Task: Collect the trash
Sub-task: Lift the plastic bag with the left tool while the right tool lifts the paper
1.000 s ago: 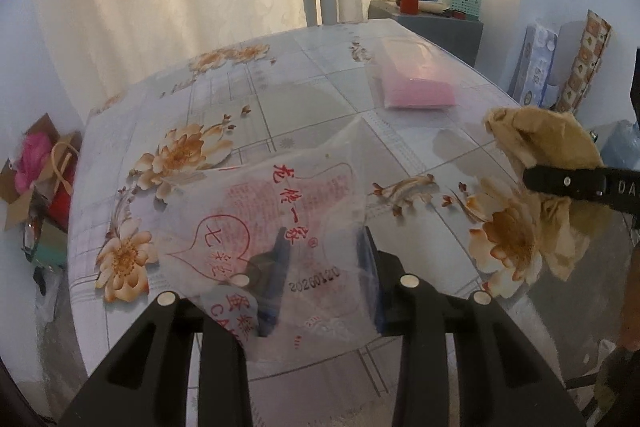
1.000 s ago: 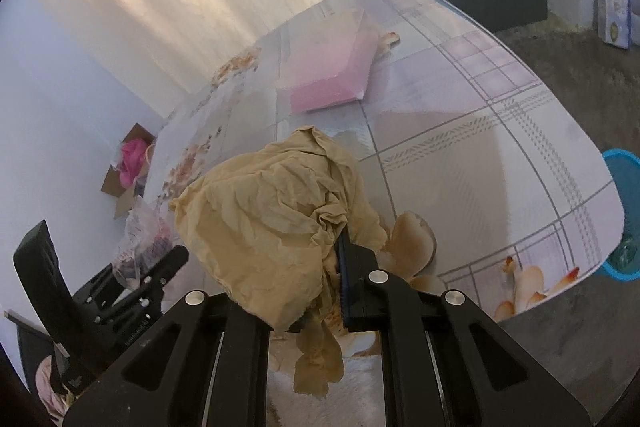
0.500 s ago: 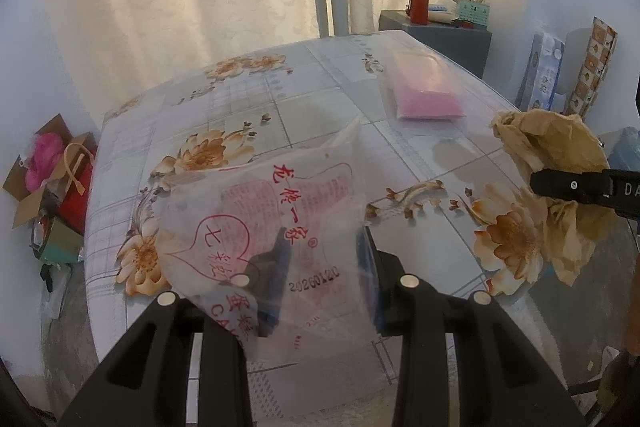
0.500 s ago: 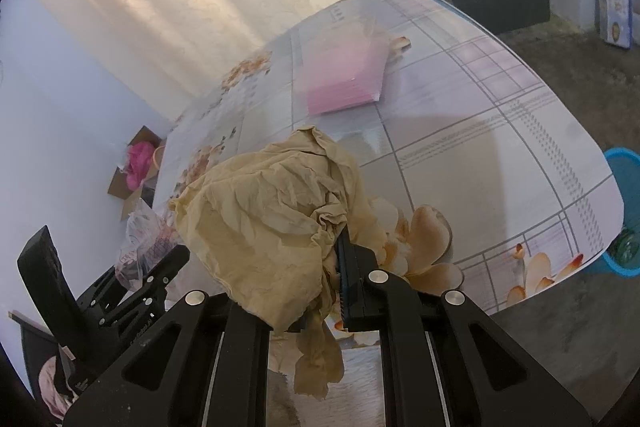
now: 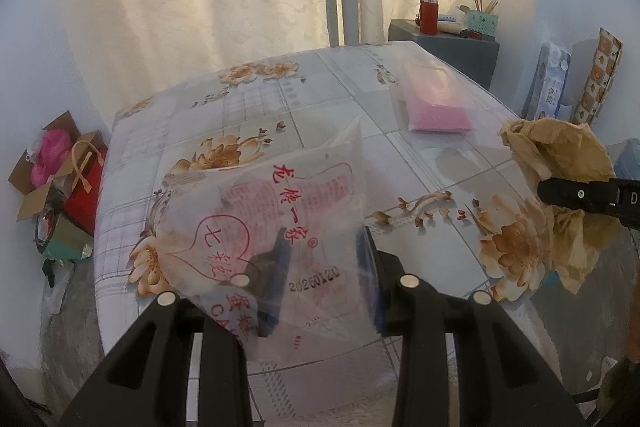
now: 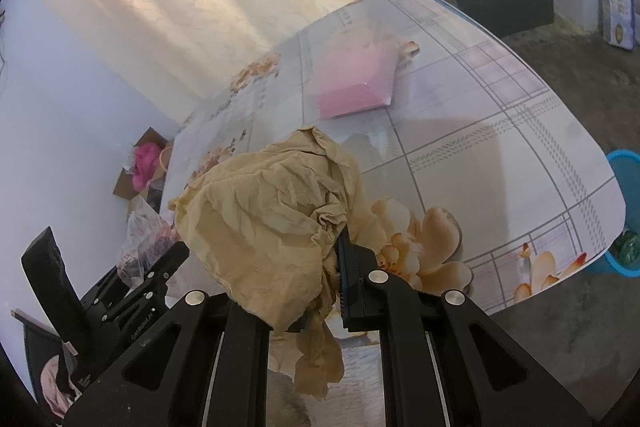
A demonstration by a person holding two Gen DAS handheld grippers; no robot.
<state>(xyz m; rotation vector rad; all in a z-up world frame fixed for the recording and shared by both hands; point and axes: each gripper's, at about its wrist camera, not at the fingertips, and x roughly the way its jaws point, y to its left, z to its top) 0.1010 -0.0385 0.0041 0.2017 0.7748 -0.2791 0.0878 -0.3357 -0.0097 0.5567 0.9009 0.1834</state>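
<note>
My left gripper (image 5: 320, 267) is shut on a clear plastic bag with red print (image 5: 276, 227), held up above the near edge of the flowered table (image 5: 304, 115). My right gripper (image 6: 320, 267) is shut on a crumpled brown paper wad (image 6: 272, 219), also held off the table. The wad shows at the right of the left wrist view (image 5: 560, 159), with the right gripper's finger (image 5: 580, 193) across it. The left gripper and its bag show at lower left of the right wrist view (image 6: 140, 251). A pink packet in clear wrap (image 5: 436, 99) lies on the table's far right (image 6: 352, 83).
A blue bin (image 6: 626, 215) stands on the floor past the table's right edge. A grey cabinet (image 5: 452, 51) with a red bottle stands at the back by the curtains. Cardboard boxes and bags (image 5: 60, 183) lie on the floor at left.
Both grippers have pulled back and up from the table with their loads; more of the table's near side and the floor at left shows now.
</note>
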